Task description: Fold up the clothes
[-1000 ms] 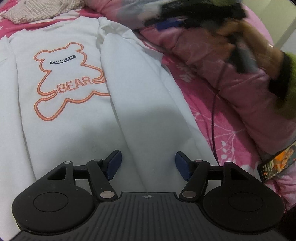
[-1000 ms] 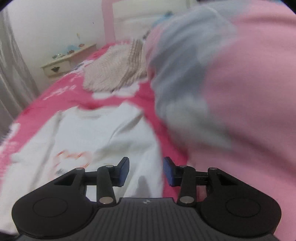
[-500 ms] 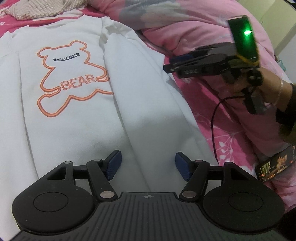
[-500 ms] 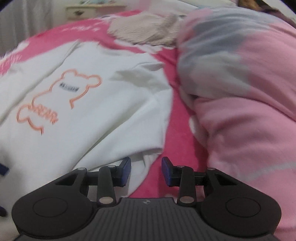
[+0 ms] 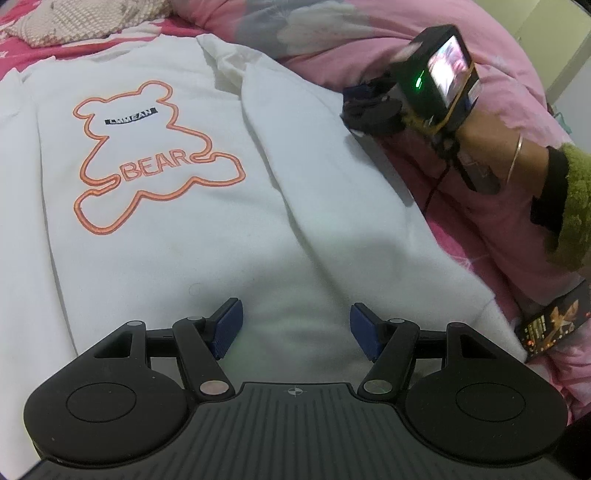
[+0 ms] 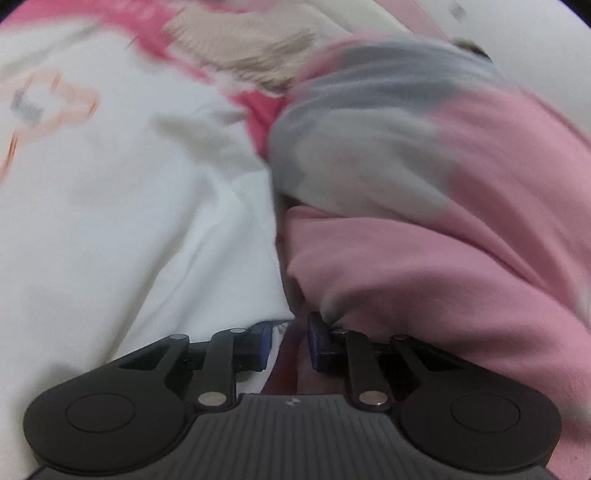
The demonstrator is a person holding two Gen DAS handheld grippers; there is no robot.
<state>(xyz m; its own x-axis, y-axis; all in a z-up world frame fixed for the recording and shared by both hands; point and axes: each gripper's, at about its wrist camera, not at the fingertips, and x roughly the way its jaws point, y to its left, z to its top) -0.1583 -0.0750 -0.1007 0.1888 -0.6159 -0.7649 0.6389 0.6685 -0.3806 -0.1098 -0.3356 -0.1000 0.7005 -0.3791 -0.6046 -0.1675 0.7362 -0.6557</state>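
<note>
A bed [image 5: 454, 258] covered by a hot-pink sheet with a white floral print carries everything here. A white sweatshirt [image 5: 192, 236] lies flat and face-up across the middle of it, an orange bear outline [image 5: 147, 162] with the word BEAR on the chest; its sleeve runs down along the side nearest the bed's right edge. A bulky pale-pink quilt [image 5: 369, 40] with grey and white patches is heaped along that right side, just beside the sleeve. A beige knitted garment [image 5: 85, 18] lies at the far end of the bed, beyond the sweatshirt's collar. A phone [image 5: 550, 321] with a lit screen rests on the quilt near the sweatshirt's hem corner. A pale wall shows at the far right.

The left gripper [image 5: 295, 328] hovers tilted downward over the lower body of the sweatshirt, its blue pads [image 5: 227, 328] standing well apart with nothing between them.

The right gripper [image 6: 288, 341] is low at the sleeve's outer edge, where white cloth meets the quilt. Its jaws are closing, with the sleeve's edge in the narrow gap between them; blur hides whether the pads already press on it. In the left wrist view the right hand [image 5: 491, 133], in a fuzzy green cuff with a thin bracelet, holds that gripper angled down toward the sleeve.
</note>
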